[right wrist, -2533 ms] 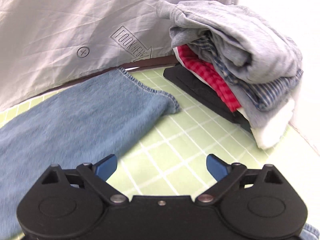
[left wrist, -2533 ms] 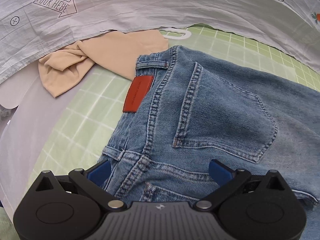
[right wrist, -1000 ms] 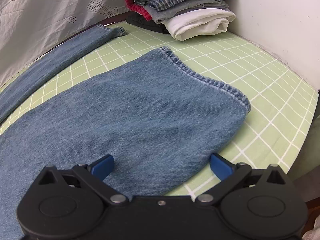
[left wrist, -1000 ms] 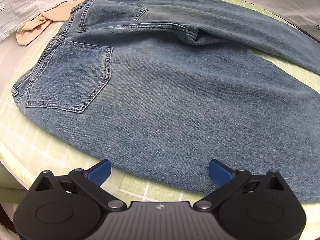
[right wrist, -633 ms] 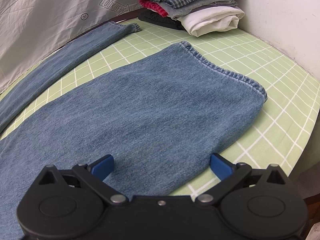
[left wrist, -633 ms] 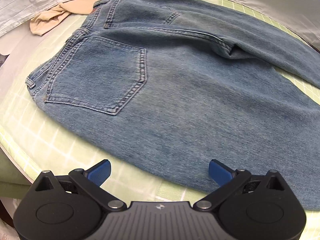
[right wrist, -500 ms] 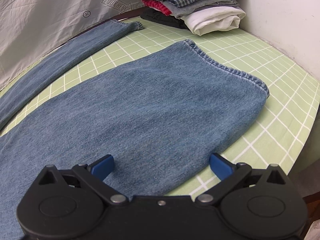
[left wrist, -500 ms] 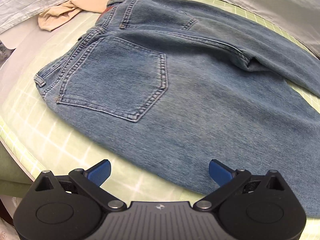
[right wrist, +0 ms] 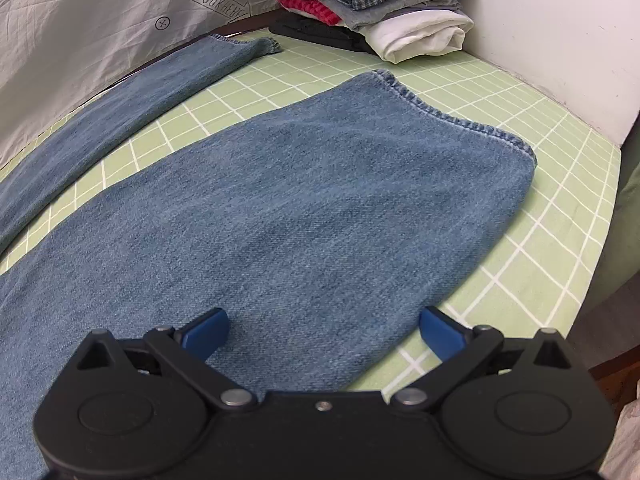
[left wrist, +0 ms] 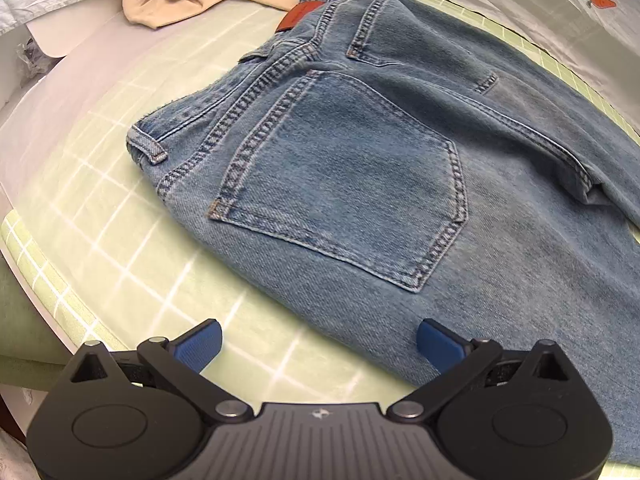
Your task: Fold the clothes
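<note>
Both claws wide, empty, over jeans [left wrist: 360, 168]

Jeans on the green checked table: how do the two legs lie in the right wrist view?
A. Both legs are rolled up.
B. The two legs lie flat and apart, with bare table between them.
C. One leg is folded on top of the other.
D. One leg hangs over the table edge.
B: the near leg and the far leg of the jeans both lie flat, and a strip of green checked table shows between them.
</note>
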A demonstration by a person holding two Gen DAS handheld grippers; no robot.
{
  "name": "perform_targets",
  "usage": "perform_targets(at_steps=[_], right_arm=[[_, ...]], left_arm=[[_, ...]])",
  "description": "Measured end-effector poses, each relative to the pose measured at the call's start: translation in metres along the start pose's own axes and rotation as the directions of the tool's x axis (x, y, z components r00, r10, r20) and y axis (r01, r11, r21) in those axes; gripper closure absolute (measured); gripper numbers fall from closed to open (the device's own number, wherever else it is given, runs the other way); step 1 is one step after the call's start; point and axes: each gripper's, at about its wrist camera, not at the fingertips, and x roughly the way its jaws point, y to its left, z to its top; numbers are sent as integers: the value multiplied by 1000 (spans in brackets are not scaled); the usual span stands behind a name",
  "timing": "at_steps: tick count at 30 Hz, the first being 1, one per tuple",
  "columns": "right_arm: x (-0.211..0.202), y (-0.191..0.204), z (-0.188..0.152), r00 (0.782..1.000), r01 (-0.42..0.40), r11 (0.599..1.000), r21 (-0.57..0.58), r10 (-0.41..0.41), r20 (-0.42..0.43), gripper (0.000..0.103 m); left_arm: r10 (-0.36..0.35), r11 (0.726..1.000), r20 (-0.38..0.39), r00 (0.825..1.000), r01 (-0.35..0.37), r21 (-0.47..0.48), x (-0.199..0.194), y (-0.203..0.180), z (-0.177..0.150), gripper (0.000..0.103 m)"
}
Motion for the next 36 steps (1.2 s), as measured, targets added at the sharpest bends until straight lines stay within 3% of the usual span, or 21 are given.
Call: perform_targets(at_steps=[9,14,26,36], right_arm=[[-4,17,-8,999,43,997,56,-44,13,0],[-5,23,-10,998,62,995,82,-63,16,0],[0,25,-4,996,84,991,108,-86,21,0],[15,5,21,994,96,986,135,-103,40,0]], left_arm=[[-39,998,14,999,38,43,8,14,17,0],[-36,999,32,999,36,9,9,32,42,0],[14,999,89,996,-9,-47,12,45,67,0],[93,984,164,982,-65,-169,15,41,72,4]])
